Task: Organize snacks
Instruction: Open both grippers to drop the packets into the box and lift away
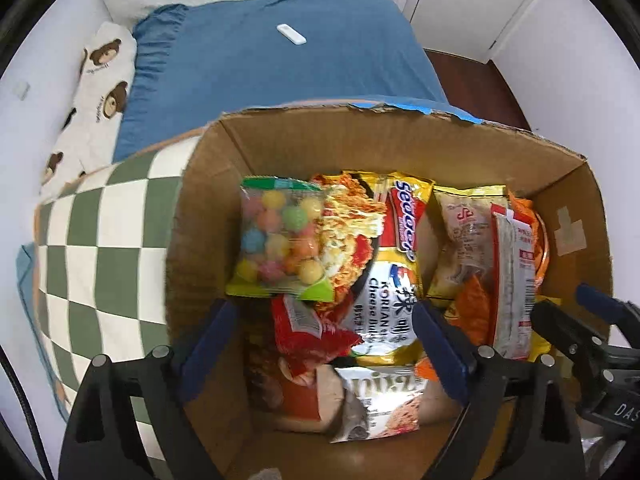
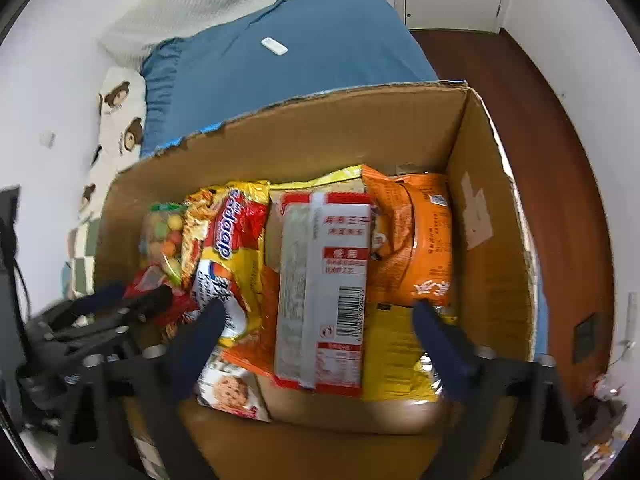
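A cardboard box [image 1: 304, 140] on the bed holds several snack packs. In the left wrist view a clear bag of coloured candy balls [image 1: 276, 236] leans at the back left, on a yellow noodle pack [image 1: 380, 264] and a red packet [image 1: 308, 332]. My left gripper [image 1: 324, 320] is open and empty above them. In the right wrist view the box [image 2: 492, 264] shows a red and white pack with a barcode [image 2: 324, 288] upright in the middle, an orange bag [image 2: 416, 236] to its right and the yellow noodle pack [image 2: 232, 248] to its left. My right gripper [image 2: 320, 324] is open, its fingers either side of the barcode pack.
The box stands on a bed with a blue sheet [image 1: 280, 72], where a small white remote [image 1: 291, 34] lies. A green checked cushion [image 1: 104, 248] and a bear-print pillow [image 1: 100, 80] lie left of the box. Dark wooden floor [image 2: 500, 80] is to the right.
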`<state>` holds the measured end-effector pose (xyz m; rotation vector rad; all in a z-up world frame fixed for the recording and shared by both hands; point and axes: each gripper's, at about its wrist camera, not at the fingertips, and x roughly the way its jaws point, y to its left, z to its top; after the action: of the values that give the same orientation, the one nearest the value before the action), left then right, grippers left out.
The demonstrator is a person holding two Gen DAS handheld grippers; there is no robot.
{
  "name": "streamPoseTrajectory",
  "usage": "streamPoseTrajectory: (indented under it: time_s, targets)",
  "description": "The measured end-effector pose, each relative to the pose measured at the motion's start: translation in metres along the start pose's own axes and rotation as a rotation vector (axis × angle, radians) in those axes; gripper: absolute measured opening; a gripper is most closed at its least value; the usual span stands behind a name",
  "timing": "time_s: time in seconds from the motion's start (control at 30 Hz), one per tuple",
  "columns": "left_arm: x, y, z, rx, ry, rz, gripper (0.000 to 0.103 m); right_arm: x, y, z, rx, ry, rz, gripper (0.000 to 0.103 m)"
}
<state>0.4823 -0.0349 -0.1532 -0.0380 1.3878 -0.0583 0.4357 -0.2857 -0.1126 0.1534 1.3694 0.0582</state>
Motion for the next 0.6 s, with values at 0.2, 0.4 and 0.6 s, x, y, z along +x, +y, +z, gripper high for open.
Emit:
streamPoseTrajectory:
  time_s: [0.2,0.4,0.6]
  targets:
    - [-0.006,0.006,-0.008,-0.012,-0.01,0.01,0.092,-0.006,0.002,-0.011,-0.033,-0.016,-0.059,0.1]
    - [-0.025,0.007,-0.023,-0.015,-0.062,0.02,0.092,-0.016,0.001,-0.026,-0.061,-0.037,-0.084,0.1]
    - [-0.051,0.008,-0.042,-0.026,-0.129,0.016,0.092,-0.033,0.003,-0.045,-0.077,-0.086,-0.078,0.1]
